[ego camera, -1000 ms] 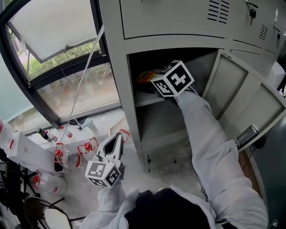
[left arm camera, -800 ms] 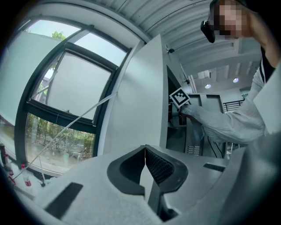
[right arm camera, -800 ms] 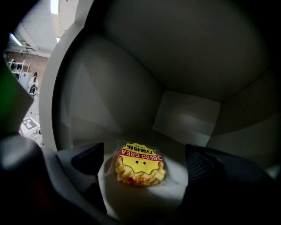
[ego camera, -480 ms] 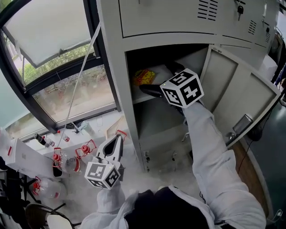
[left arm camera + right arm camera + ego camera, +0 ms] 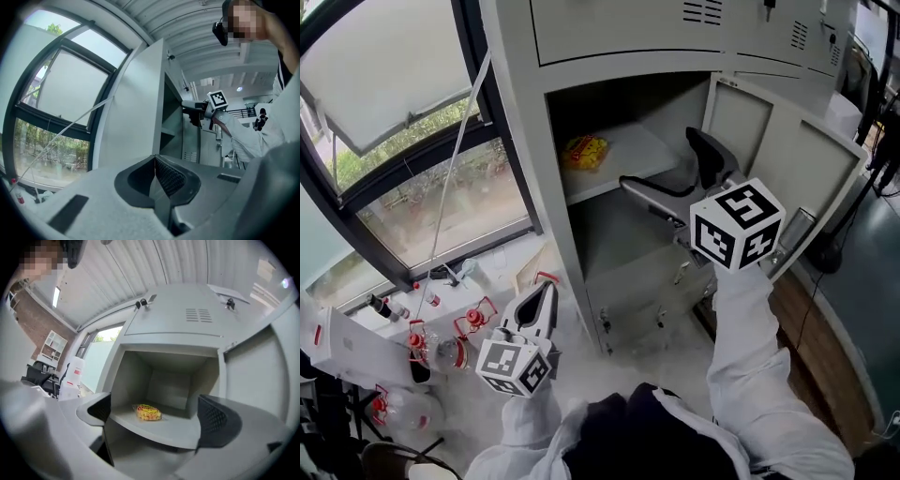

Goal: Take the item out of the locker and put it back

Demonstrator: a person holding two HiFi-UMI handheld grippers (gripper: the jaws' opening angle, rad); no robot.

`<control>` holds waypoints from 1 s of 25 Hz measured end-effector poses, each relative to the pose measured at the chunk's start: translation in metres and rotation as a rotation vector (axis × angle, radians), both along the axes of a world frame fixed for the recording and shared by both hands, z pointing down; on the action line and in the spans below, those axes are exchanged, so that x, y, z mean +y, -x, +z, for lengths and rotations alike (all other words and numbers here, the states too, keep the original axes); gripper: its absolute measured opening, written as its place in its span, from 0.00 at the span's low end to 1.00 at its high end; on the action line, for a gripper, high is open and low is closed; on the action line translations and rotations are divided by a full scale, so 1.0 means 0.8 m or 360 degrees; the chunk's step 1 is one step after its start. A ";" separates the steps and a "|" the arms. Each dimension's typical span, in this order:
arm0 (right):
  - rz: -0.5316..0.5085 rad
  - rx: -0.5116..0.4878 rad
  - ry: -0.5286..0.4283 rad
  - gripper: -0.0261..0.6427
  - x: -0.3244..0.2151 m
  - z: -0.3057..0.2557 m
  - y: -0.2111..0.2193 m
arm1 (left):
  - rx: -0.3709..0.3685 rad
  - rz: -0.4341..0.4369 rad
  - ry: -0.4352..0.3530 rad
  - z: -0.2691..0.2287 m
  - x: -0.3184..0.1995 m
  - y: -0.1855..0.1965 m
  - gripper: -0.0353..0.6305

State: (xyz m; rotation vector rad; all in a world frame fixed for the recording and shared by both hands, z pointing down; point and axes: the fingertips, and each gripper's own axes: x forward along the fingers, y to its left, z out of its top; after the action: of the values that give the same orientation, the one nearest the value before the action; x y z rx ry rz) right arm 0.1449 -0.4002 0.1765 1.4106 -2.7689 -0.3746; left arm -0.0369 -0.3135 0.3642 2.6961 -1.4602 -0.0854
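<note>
A yellow snack packet [image 5: 583, 151] lies on the upper shelf [image 5: 642, 155] of the open grey locker, towards its left wall. The right gripper view shows the same packet [image 5: 148, 412] lying free on that shelf. My right gripper [image 5: 661, 164] is outside the locker, in front of the shelf and right of the packet. It is open with nothing between its jaws [image 5: 154, 404]. My left gripper [image 5: 546, 291] hangs low by the locker's left foot, shut and empty [image 5: 154, 161].
The locker door [image 5: 787, 178] stands swung open to the right. Shut locker doors [image 5: 619, 28] sit above the open one. A tilted window [image 5: 384, 84] fills the left. Red-capped bottles [image 5: 422, 337] and clutter lie on the floor below it.
My right gripper has drawn back out of the locker, towards the right and down, and the packet now lies uncovered on the shelf. The left gripper has stayed put.
</note>
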 end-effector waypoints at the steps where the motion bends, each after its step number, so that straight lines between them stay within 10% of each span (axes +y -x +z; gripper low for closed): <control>1: 0.0011 -0.0021 -0.0018 0.87 0.011 -0.002 -0.007 | 0.0001 0.0007 -0.0003 0.000 0.001 -0.002 0.07; 10: 0.0068 -0.0235 0.0182 0.85 0.109 0.079 -0.064 | 0.0011 0.0069 0.0034 0.010 0.012 -0.046 0.07; 20: 0.0198 -0.0420 0.0612 0.04 0.199 0.236 -0.126 | 0.0043 0.0029 0.0182 0.046 0.069 -0.106 0.07; 25: 0.0181 -0.0328 0.0552 0.04 0.234 0.251 -0.153 | 0.0062 0.0000 0.0229 0.065 0.112 -0.132 0.07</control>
State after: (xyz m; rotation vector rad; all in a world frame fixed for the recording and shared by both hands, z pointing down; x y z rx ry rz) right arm 0.2669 -0.2131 0.3774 1.5776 -2.7055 0.2562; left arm 0.0684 -0.2236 0.4158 2.5659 -1.3986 -0.0309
